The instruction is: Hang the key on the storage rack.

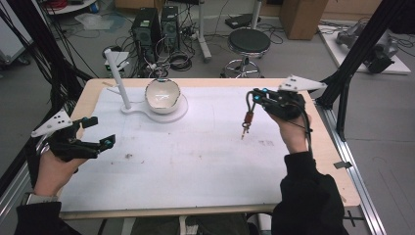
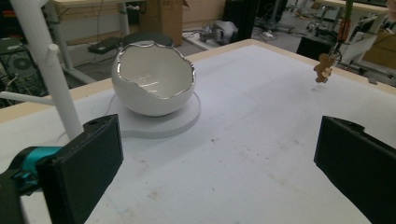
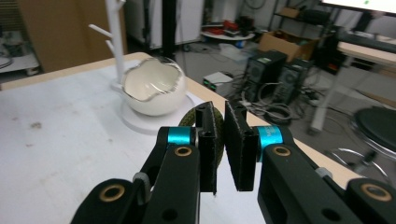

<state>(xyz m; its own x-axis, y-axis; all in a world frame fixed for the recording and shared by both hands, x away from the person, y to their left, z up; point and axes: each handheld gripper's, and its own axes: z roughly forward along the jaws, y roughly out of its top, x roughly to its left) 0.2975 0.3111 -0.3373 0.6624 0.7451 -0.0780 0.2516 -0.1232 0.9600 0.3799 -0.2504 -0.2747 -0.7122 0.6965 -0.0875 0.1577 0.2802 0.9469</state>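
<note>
High view: the right tongs (image 1: 250,96) are hanging above the right half of the white-covered bench (image 1: 195,166), closed on the cord of a small dangling pendant with a reddish bead and a tan charm (image 1: 246,123), whose lower end is hovering just over the surface. The left tongs (image 1: 98,132) are standing open and empty near the bench's left edge. The white, eggshell-shaped ceramic bowl with a jagged silver rim (image 1: 162,96) is sitting on the round base of a white peg stand (image 1: 117,73) at the far side.

Left gripper view: the wide-apart jaws are framing the bowl (image 2: 153,86); the charm (image 2: 323,70) is hanging well to its right.

Right gripper view: the jaws are nearly touching, pinching a dark cord loop; the bowl (image 3: 152,88) is lying ahead.

Judging by this, the pendant is lifted but not yet placed; hanging it or dropping it in remains.
</note>
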